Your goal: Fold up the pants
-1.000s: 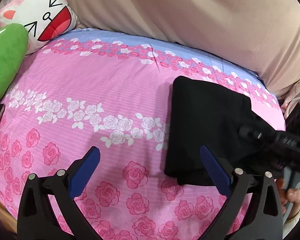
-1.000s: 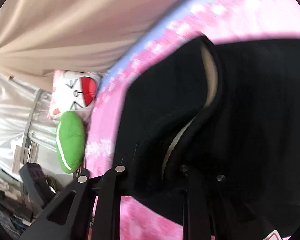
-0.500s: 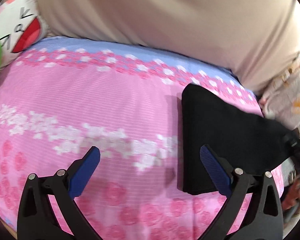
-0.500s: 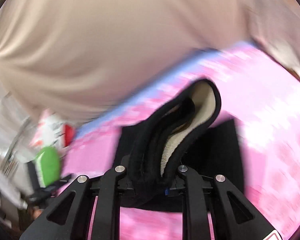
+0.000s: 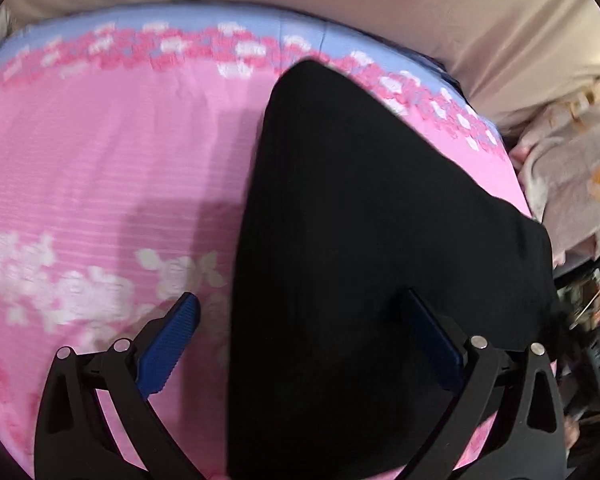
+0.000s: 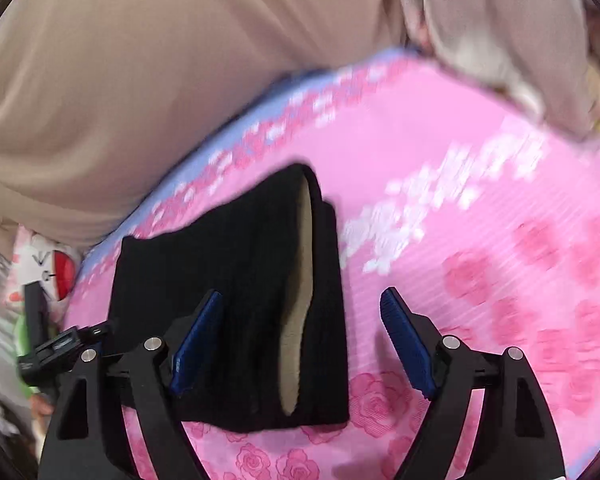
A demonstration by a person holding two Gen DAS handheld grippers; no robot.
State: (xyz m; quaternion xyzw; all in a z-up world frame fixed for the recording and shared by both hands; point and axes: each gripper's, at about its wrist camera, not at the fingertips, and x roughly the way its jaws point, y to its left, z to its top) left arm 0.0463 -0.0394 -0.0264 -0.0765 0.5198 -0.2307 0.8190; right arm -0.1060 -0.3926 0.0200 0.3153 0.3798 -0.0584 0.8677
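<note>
right tool (image 6: 300,340) opening, pants (image 6: 236,300) loose between pads; left tool (image 5: 300,344) apart, I press bundle flat on bed (image 6: 480,208) next

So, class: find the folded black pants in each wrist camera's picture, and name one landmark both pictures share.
Left wrist view: the black pants fill the centre and right, reaching the bottom edge.
Right wrist view: the pants lie centre-left, their beige lining showing.
Shared landmark: the pink rose-print sheet's blue border beside the beige fabric.
</note>
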